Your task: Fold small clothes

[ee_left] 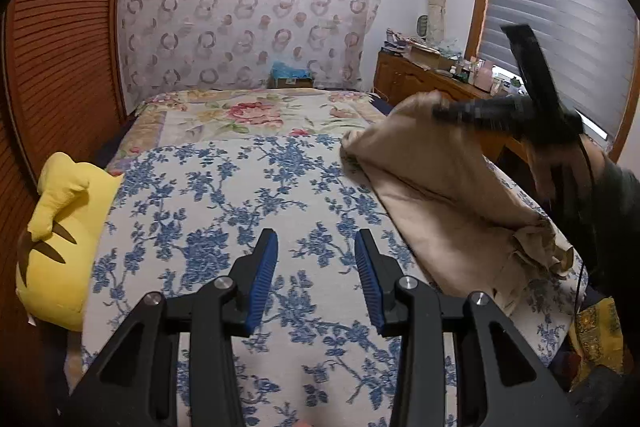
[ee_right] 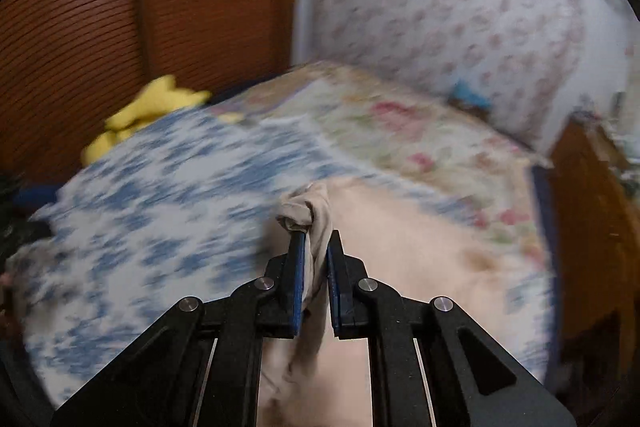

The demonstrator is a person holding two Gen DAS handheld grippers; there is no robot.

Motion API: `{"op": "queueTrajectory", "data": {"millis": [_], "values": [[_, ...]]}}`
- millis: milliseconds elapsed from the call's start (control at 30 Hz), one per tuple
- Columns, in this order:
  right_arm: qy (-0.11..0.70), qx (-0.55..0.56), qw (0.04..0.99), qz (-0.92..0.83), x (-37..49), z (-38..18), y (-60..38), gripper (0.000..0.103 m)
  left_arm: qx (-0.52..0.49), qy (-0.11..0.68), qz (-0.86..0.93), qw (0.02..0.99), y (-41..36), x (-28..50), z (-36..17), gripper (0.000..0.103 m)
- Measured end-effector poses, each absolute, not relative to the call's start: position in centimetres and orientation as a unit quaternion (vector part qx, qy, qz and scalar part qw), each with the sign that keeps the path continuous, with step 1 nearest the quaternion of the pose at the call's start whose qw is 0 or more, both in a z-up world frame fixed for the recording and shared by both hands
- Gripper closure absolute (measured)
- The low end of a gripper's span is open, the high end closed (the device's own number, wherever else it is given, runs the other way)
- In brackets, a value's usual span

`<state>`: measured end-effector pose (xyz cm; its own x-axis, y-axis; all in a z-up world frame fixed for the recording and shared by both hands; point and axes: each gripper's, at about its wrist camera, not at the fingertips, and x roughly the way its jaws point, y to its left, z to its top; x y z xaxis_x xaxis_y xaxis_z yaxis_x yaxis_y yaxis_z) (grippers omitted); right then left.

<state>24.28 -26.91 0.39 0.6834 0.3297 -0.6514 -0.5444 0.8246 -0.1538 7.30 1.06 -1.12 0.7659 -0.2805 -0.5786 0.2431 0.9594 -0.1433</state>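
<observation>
We look across a bed point(ee_left: 256, 115) that fills most of both views, its near half spread with a blue-flowered cloth point(ee_left: 224, 211) and its far half with a rose-patterned cover point(ee_left: 248, 111). A curtain printed with rings point(ee_left: 248, 11) hangs behind it at twelve o'clock, and slatted wooden doors point(ee_left: 60, 47) stand at nine o'clock. A wooden dresser point(ee_left: 420, 79) crowded with small items sits at two o'clock under a window blind point(ee_left: 560, 27). At eight o'clock a yellow plush toy point(ee_left: 60, 239) lies against the edge of the blue cloth.

The small beige garment point(ee_left: 440, 195) lies at three o'clock on the blue cloth, one end raised off it. Our right gripper point(ee_right: 316, 251) is clamped on a bunched edge of that garment — the fabric is pinched between the blue pads and the view around it is blurred. Our left gripper point(ee_left: 316, 275) hovers over bare blue cloth at six o'clock, jaws apart with nothing between them.
</observation>
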Motion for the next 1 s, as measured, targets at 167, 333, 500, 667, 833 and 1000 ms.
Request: {"op": "queueTrajectory", "data": {"millis": [167,333,500,667,833,1000], "values": [[0.310,-0.177,0.927,0.115,30.5,0.7,-33.2,0.095,-0.025,0.316,-0.153,0.936,0.0,7.1,-1.4,0.065],[0.357,-0.166,0.918,0.046,34.0,-2.3,-36.8,0.065,-0.019,0.324,-0.167,0.931,-1.2,7.0,-1.8,0.065],[0.369,-0.133,0.918,0.066,32.3,-2.6,-38.2,0.059,-0.017,0.333,-0.182,0.925,-2.5,7.0,-2.3,0.065],[0.367,-0.128,0.914,0.115,26.5,-1.7,-37.6,0.059,-0.016,0.336,-0.201,0.920,-4.4,6.8,-2.4,0.065],[0.361,-0.121,0.910,0.164,20.2,-1.8,-36.4,0.059,-0.003,0.344,-0.217,0.913,-6.5,7.0,-2.8,0.065],[0.372,-0.115,0.897,0.207,15.4,-3.6,-34.8,0.059,0.005,0.354,-0.228,0.907,-7.9,7.0,-3.4,0.065]]}}
